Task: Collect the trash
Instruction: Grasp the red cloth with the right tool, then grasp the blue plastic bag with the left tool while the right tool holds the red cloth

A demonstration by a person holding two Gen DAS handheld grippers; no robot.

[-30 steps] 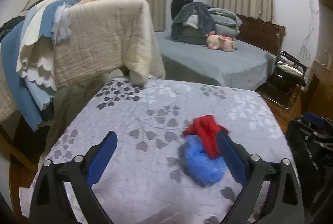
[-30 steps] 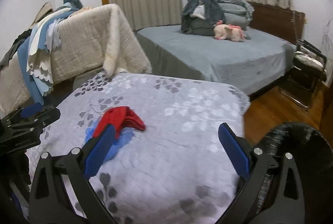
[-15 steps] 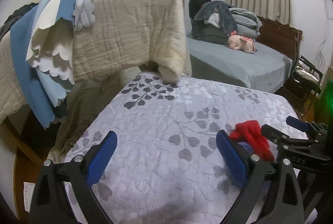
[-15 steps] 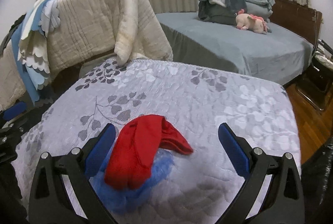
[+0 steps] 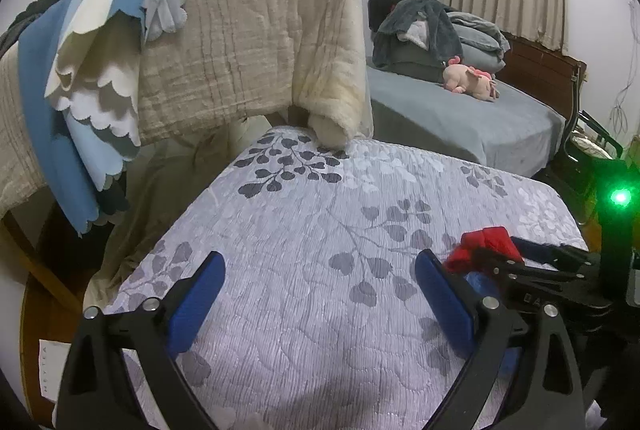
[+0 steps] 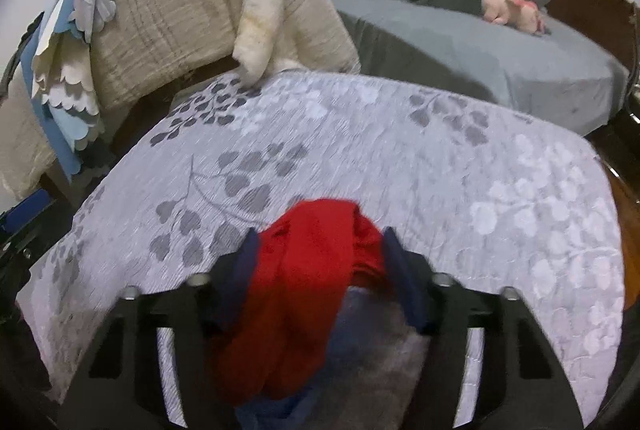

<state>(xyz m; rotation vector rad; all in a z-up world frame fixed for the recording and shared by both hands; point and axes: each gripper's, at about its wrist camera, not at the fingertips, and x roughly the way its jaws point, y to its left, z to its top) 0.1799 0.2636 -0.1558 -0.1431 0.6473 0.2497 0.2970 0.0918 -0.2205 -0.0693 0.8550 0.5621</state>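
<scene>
My right claw (image 6: 316,250) had narrowed onto the crumpled red cloth scrap (image 6: 304,282), lying on blue fluff near the leaf-patterned grey quilt's (image 6: 400,158) front edge. My left claw (image 5: 320,290) hung wide, empty. Grasping underway; lifting comes next.

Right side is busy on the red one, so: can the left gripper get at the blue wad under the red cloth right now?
Probably not cleanly. The left gripper is open over bare quilt, and the right gripper is closed on the crumpled red cloth over the fuzzy blue wad, blocking that side.
</scene>
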